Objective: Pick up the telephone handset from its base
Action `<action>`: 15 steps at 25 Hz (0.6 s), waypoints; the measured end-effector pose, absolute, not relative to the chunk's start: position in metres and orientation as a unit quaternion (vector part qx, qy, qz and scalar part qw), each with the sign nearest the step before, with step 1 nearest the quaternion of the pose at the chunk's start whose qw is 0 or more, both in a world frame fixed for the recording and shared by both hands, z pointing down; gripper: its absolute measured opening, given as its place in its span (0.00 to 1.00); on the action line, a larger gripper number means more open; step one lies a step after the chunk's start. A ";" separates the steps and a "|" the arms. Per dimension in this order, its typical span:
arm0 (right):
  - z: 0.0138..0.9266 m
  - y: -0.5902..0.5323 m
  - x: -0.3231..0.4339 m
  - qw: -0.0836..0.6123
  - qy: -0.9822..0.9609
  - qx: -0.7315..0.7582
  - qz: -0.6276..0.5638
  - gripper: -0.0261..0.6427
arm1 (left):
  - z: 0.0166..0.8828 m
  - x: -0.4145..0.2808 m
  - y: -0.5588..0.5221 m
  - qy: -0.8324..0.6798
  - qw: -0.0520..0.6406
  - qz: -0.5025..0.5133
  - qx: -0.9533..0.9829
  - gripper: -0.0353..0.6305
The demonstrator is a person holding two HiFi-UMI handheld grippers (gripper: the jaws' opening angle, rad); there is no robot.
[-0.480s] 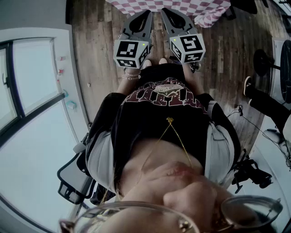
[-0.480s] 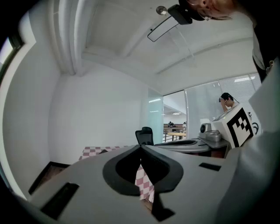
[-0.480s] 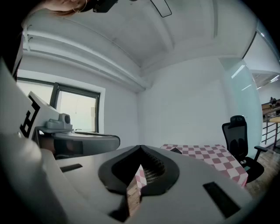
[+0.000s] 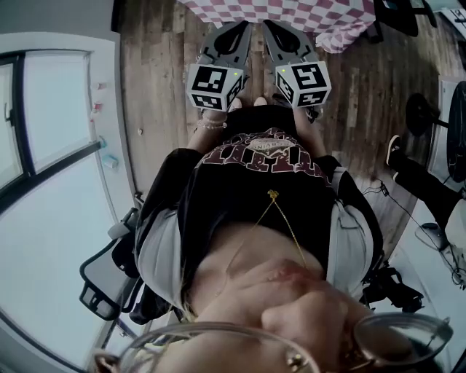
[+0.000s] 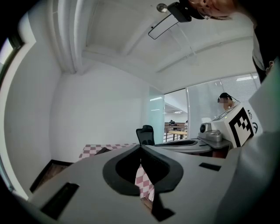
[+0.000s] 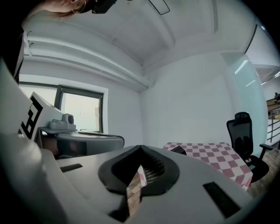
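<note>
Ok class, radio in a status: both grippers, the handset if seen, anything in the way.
Left gripper shut, empty. Right gripper shut, empty. Handset not made out; dark shape on checked table ahead, unclear. Path to table looks open.

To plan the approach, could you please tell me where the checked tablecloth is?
In the head view the checked tablecloth lies at the top edge, just beyond the left gripper and right gripper.
</note>
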State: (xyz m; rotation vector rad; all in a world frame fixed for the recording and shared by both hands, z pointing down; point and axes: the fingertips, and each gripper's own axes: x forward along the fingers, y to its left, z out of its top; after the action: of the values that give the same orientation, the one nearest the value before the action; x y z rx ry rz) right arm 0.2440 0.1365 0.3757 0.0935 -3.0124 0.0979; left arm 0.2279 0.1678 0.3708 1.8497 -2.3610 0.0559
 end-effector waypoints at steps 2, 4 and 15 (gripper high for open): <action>0.377 0.135 0.245 0.063 -0.997 0.026 0.031 0.06 | 0.372 0.228 0.165 -0.787 0.072 0.019 0.613 0.07; 0.378 0.132 0.245 0.064 -0.997 0.022 0.030 0.06 | 0.373 0.229 0.163 -0.789 0.071 0.018 0.610 0.07; 0.389 0.123 0.248 0.079 -0.996 -0.008 0.027 0.06 | 0.383 0.236 0.157 -0.800 0.082 0.011 0.594 0.07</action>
State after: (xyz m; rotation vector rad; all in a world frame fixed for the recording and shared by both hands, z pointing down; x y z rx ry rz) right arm 0.2477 0.1230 0.3886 -0.0252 -2.9825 0.0805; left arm 0.2358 0.1568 0.3828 1.7750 -2.3908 0.0336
